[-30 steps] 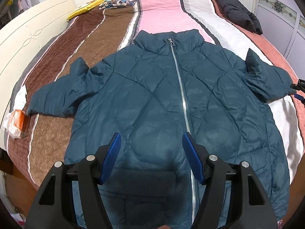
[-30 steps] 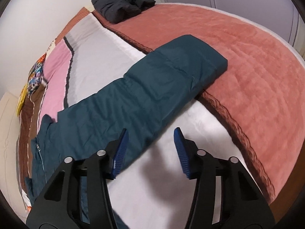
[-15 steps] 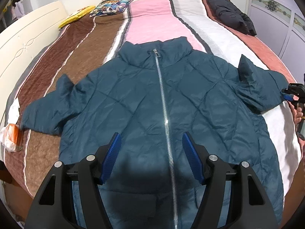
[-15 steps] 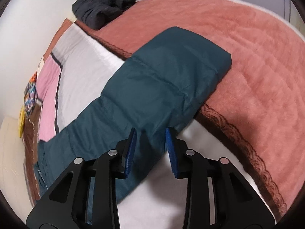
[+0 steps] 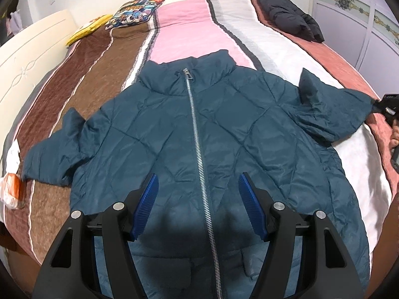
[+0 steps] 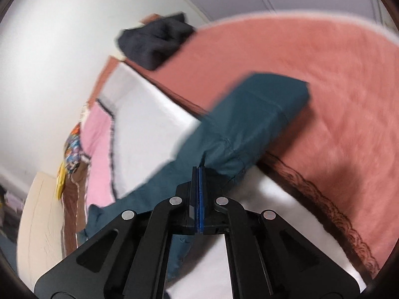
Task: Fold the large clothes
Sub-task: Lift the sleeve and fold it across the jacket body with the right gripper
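Broadly, a striped bed [image 5: 189, 27] fills the scene, and the teal puffer jacket [image 5: 174, 134] lies flat on it, front up and zipped, collar toward the far end and hem nearest the left gripper [image 5: 197, 199]. Its sleeves stretch out to the left and right, so the garment's long axis runs across the bed. A dark jacket [image 5: 286, 15] sits bunched at the far right corner, well apart. The left gripper hovers over the lower front, fingers spread wide and grasping nothing. The right sleeve [image 6: 249, 114] reaches over the white stripe onto the pink blanket edge; the right gripper [image 6: 198, 174] has its fingers clenched on a pinch of fabric at the sleeve's near edge. Likely the sleeve gets carried leftward across the chest, and the right hand is plainly the nearer one.
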A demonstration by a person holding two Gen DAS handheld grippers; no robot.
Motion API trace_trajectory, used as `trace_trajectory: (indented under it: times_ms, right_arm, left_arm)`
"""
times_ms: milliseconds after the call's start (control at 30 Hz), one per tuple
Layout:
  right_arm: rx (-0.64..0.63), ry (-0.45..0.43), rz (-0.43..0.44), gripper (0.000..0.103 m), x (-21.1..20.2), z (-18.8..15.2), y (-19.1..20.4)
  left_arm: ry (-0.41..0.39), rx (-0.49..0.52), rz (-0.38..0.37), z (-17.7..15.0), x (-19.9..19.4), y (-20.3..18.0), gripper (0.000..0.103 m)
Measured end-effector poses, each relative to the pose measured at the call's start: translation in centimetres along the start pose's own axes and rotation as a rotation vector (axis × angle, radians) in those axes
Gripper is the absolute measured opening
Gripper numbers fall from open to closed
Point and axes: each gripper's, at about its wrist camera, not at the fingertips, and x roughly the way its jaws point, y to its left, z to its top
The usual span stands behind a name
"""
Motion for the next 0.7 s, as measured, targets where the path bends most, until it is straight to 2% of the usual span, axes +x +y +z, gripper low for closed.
trace_trajectory:
  times_ms: [200, 367, 433, 567, 700]
  right_arm:
    - [-0.180, -0.078, 0.133, 0.001, -5.0, -0.7, 8.5]
    - [-0.412, -0.077, 0.277, 0.001, -7.7, -3.7, 19.1]
    - [-0.499, -0.045, 0.340, 0.001, -8.1, -6.0, 23.0]
    - [-0.692, 0.061, 0.453, 0.001, -8.0, -12.9, 31.0]
    - [-0.863, 0.174, 0.487, 0.001, -6.1, -21.6, 36.3]
  left_arm:
    - [-0.033, -0.045, 0.004, -1.0, -1.5, 2.8, 0.065]
    - [-0.064, -0.112, 0.029, -1.8, -2.9, 6.4, 0.065]
    - [-0.085, -0.150, 0.038, -2.2, -3.7, 8.3, 0.065]
    - [-0.109, -0.216, 0.066, -3.0, -4.8, 11.6, 0.065]
    - [-0.118, -0.275, 0.103, -4.5, -5.3, 15.2, 0.065]
